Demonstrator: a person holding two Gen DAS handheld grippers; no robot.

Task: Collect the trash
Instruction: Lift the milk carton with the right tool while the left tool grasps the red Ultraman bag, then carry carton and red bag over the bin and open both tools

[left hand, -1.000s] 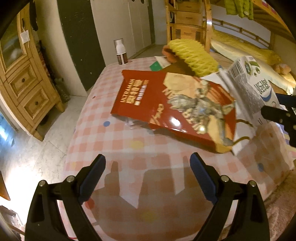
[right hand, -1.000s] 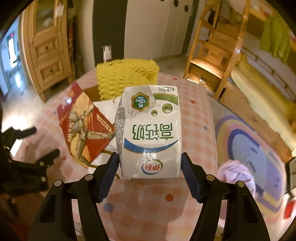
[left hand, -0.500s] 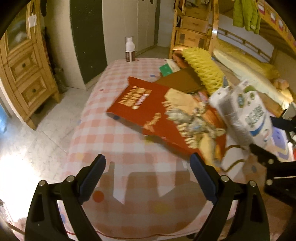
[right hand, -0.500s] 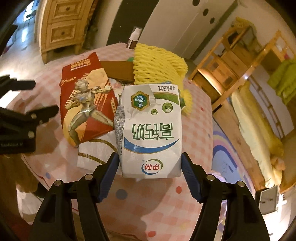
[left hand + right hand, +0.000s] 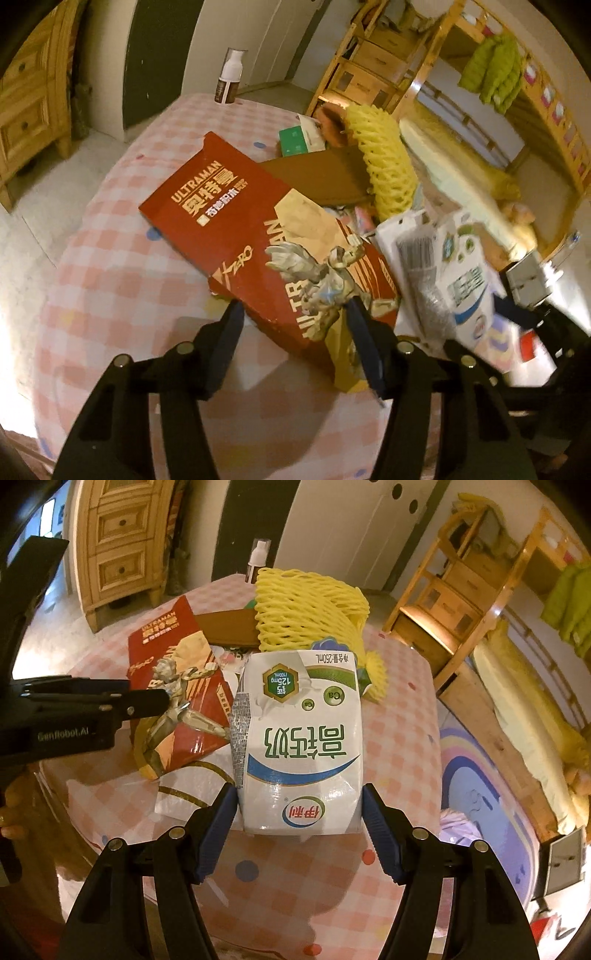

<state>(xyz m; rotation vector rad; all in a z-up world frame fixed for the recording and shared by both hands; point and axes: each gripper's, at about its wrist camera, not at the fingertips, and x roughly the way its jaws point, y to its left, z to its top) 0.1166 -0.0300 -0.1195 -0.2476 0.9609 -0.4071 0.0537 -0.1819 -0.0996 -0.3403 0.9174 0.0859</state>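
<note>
**Milk carton clamped in the right gripper above the cluttered table**

The milk carton (image 5: 299,738) sits squeezed between the blue ribbed pads of the right gripper (image 5: 299,827), held off the table with its print upside down to the wrist camera. It is a glossy white paper box, slightly dented, with a silver foil seam down its 9 o'clock edge. Legible on it: "125mg /100mL" in a gold hexagon, "Ca" in green circles, "250mL" along the far edge, large green Chinese characters, a blue swoosh and a red oval logo near the pads.

At 9 o'clock from the carton lies a flat red cardboard box (image 5: 255,236), shiny, printed "ULTRAMAN", "ZERO" and a silver armoured figure. The left gripper (image 5: 295,325) has its jaws partly closed around the near corner of this box; whether the pads actually press it, I cannot tell. Its black body reads "GenRobot.AI".

Under the box a white plastic bag (image 5: 184,786) with gold lines shows. At 12 o'clock from the carton rests a yellow foam mesh sleeve (image 5: 303,609), beside a plain brown cardboard piece (image 5: 321,177). Further out, at 11 o'clock, a white-capped pump bottle (image 5: 229,79) stands upright on the table edge.

All lie on a pink-and-white checked tablecloth (image 5: 122,266) with coloured dots.
</note>
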